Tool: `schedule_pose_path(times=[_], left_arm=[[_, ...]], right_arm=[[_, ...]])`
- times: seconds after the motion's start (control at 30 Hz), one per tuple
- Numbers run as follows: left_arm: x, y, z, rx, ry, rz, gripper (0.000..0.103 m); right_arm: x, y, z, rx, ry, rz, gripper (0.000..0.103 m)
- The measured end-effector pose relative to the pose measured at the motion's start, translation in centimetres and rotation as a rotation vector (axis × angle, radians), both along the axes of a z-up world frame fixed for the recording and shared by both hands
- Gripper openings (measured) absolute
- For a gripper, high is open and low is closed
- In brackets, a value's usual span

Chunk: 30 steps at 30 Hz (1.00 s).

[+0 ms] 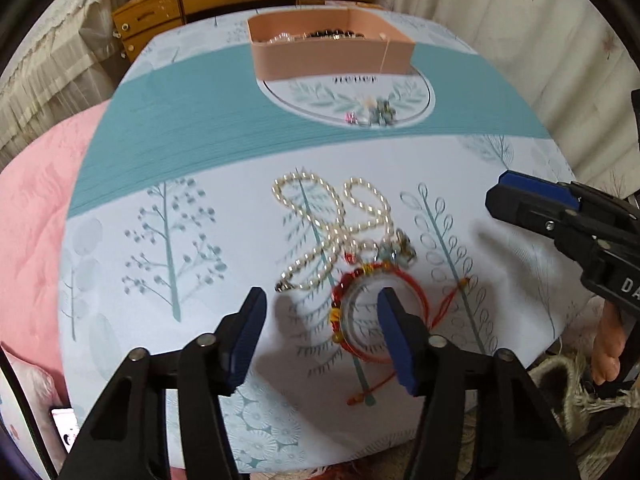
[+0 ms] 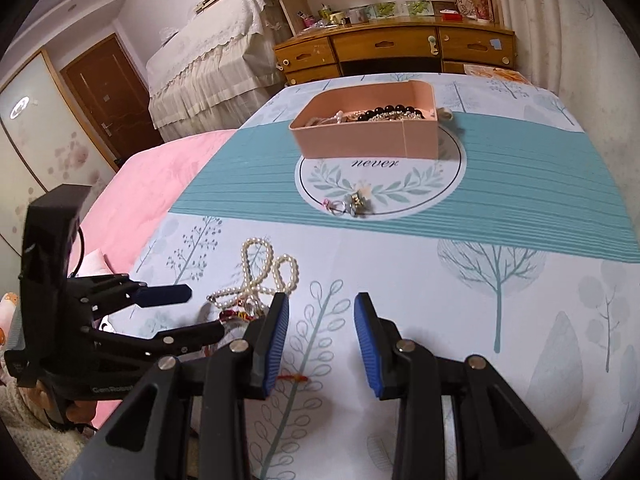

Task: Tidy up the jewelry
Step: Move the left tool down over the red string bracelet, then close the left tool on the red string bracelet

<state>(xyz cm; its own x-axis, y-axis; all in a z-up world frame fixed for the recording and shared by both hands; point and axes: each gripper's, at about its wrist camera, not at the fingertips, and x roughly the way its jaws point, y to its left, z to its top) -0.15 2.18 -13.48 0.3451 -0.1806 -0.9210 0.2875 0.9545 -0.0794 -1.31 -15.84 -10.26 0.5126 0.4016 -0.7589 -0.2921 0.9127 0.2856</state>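
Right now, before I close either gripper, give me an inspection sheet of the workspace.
Surface: white and teal tree-print tablecloth, lying flat.
Job's things: pink rectangular jewelry box at the far end, already holding dark beads and pearls; white pearl necklace looped on the cloth; red cord bracelet with beads beside it; small cluster of rings and charms on the printed oval.
Clutter: nothing seen on the cloth.
Grippers: left gripper open, right pad over the red bracelet's ring; right gripper open over bare cloth.
Cables: nothing seen.
Surroundings: pink quilt, wooden drawer dresser, lace-covered furniture, curtains.
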Motion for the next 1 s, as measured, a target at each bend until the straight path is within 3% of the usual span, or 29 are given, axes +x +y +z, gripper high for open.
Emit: schedule_pose_path(times=[0.13,0.53,0.63,0.67,1.0], left_arm=[[0.0,-0.2,-0.6,-0.007,0.026,0.002,0.041],[0.0,-1.8,-1.1,0.068,-0.003,-0.036,0.038],[0.1,-1.9,-1.0,0.064,-0.01,-0.037,0.023],[0.2,-1.9,-1.0,0.059,-0.015,-0.033,0.011],[0.0,1.1,-0.9,-0.054,-0.011,0.046,0.009]], right_arm=[[-0.6,0.6,-0.4,-0.026,-0.008,0.027,0.034],[-1.1,1.6,-0.8,-0.052,-0.02,0.077,0.034],[-1.2,1.8,-0.9,-0.06,-0.019,0.084,0.034],[-1.2,1.9,-0.9,-0.062,-0.02,0.087,0.034],[-1.1,3.3,-1.5,-0.099,-0.028,0.149,0.034]])
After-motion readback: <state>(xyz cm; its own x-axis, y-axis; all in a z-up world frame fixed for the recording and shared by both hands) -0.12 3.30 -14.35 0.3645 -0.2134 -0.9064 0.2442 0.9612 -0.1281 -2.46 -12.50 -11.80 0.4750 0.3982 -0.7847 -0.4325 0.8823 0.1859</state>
